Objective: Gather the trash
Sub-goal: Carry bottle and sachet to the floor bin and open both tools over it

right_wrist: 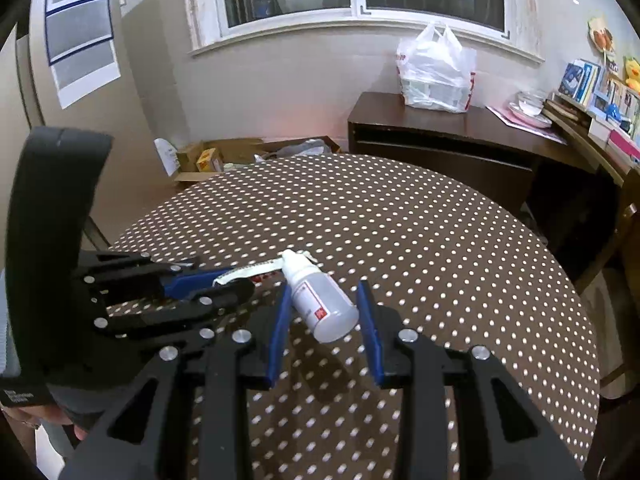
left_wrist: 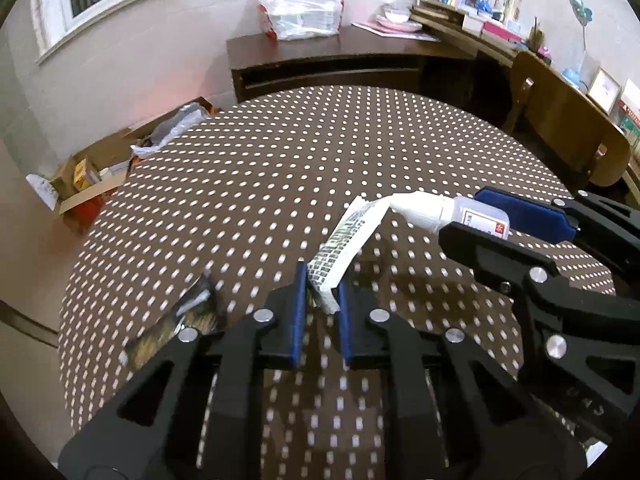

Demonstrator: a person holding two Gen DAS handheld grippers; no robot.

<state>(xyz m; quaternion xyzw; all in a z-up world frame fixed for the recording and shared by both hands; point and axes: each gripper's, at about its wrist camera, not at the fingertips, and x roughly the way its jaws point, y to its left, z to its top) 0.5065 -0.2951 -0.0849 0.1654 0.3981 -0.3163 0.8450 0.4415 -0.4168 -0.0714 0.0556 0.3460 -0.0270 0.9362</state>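
Observation:
My left gripper (left_wrist: 323, 276) is shut on the lower end of a white printed paper strip (left_wrist: 348, 236), which rises at a slant to the nozzle of a small white bottle (left_wrist: 424, 206). At the right edge of this view, my right gripper (left_wrist: 464, 216) holds that bottle. The right wrist view shows the bottle (right_wrist: 324, 308), with its red label, lying slanted between the blue pads of the right gripper (right_wrist: 324, 286), above the dotted tablecloth (right_wrist: 400, 220). To its left, the left gripper (right_wrist: 236, 280) pinches the paper strip (right_wrist: 256, 270). A dark crumpled wrapper (left_wrist: 176, 328) lies on the table beside the left gripper.
The round table (left_wrist: 280, 160) wears a brown cloth with white dots. An open cardboard box (left_wrist: 92, 176) of clutter sits on the floor beyond its left edge. A dark sideboard (left_wrist: 320, 64) carries a white plastic bag (left_wrist: 300, 0). A wooden chair (left_wrist: 560, 120) stands at the right.

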